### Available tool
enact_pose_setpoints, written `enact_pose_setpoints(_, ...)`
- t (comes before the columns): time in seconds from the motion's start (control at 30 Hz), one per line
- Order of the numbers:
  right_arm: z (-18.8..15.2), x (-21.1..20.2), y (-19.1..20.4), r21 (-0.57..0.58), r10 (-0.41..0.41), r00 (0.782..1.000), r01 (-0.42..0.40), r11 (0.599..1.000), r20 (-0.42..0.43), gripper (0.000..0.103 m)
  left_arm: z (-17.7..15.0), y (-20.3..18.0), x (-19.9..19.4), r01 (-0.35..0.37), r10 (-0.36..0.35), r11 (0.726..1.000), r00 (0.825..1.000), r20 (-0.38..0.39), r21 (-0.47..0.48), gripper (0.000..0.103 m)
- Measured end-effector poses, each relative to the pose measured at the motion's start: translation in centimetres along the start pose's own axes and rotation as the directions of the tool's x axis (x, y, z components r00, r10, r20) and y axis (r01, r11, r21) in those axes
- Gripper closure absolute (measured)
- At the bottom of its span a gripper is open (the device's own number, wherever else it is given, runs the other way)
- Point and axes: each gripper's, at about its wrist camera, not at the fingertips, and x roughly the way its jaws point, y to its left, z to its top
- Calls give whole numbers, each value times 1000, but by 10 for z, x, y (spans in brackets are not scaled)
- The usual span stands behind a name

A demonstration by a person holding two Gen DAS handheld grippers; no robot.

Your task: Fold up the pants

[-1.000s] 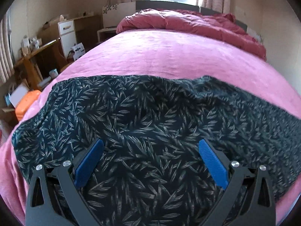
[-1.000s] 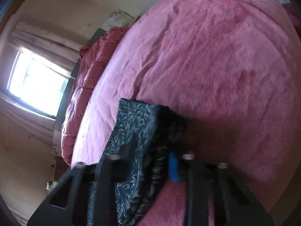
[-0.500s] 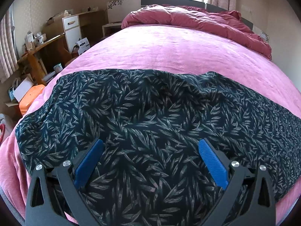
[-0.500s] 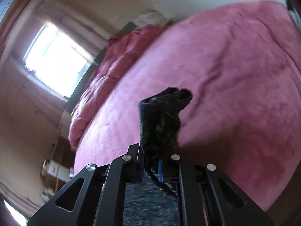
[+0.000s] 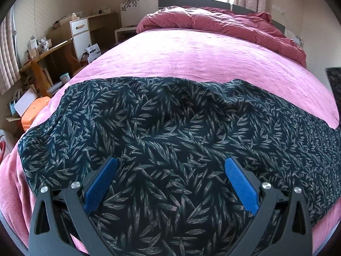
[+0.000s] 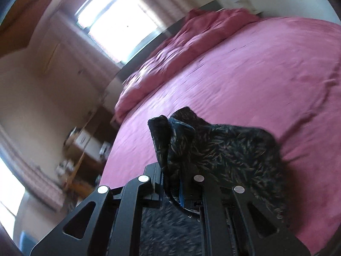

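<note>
Right now our right gripper (image 6: 172, 183) is clamped tight on a bunched end of the pants (image 6: 217, 149), lifted above the pink bed (image 6: 245, 68). Our left gripper (image 5: 170, 183) hovers wide open, holding nothing, over the pants (image 5: 170, 132) spread flat. We should carry the end across evenly, laying edge on edge.

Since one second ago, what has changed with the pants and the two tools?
The right tool, shut on the pants end, rolled and carried it up off the pink blanket. The left tool stayed open above the spread pants.
</note>
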Motion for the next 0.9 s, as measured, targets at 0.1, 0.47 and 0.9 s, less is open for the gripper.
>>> enact_pose_setpoints(0.1,-28,29,25,-62,30,996,-35,997,-86,93,-2,1,-1,2,-2,1000,1000,2,4,2)
enact_pose_setpoints(0.47,-128,95,65,-362,-54,955,-58,931,-291,93,-2,0,-5,3,-3,1000,1000,9,8,2)
enact_pose_setpoints(0.9,-135,24,23,-356,-16,969,-76,931,-247,46,7,-23,-18,336,-338,936,941,-5,-101,2)
